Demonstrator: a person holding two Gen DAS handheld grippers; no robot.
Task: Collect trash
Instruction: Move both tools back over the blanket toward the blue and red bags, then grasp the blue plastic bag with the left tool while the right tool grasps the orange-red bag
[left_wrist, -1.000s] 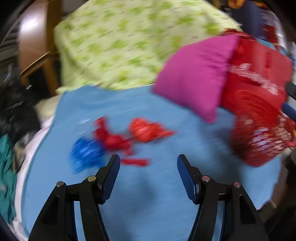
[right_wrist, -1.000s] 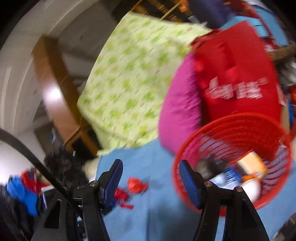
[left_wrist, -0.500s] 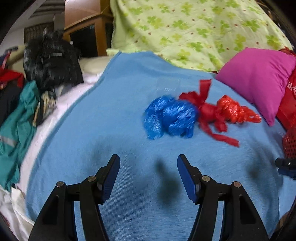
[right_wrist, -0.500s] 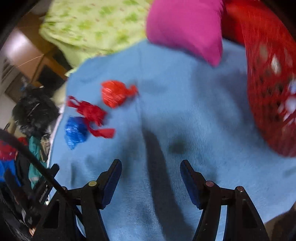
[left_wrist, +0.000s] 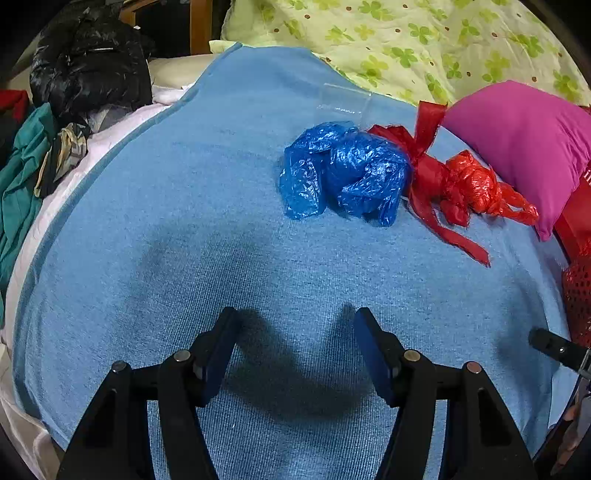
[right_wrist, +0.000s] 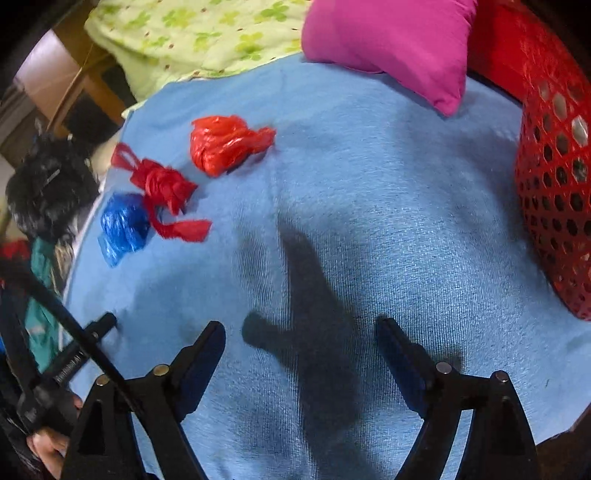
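Three crumpled plastic bags lie in a row on the blue blanket (left_wrist: 184, 258): a blue bag (left_wrist: 343, 173), a dark red knotted bag (left_wrist: 424, 166) and a bright red bag (left_wrist: 476, 184). A clear plastic scrap (left_wrist: 343, 99) lies just behind the blue one. My left gripper (left_wrist: 295, 332) hovers over bare blanket short of the blue bag, its jaws opening with nothing between them. In the right wrist view the blue bag (right_wrist: 123, 223), dark red bag (right_wrist: 162, 188) and bright red bag (right_wrist: 225, 142) sit far left. My right gripper (right_wrist: 301, 343) is over bare blanket, jaws opening wide, empty.
A red mesh basket (right_wrist: 554, 192) stands at the blanket's right edge. A magenta cushion (left_wrist: 524, 147) and green clover-print bedding (left_wrist: 406, 44) lie behind. Black and teal clothing (left_wrist: 88, 74) is heaped at the left. A hand (right_wrist: 48, 446) holds the left gripper at the bottom left.
Both grippers swung down toward the blanket. The bags came closer in the left wrist view. The basket slid to the right edge of the right wrist view, and the right jaws spread wider.
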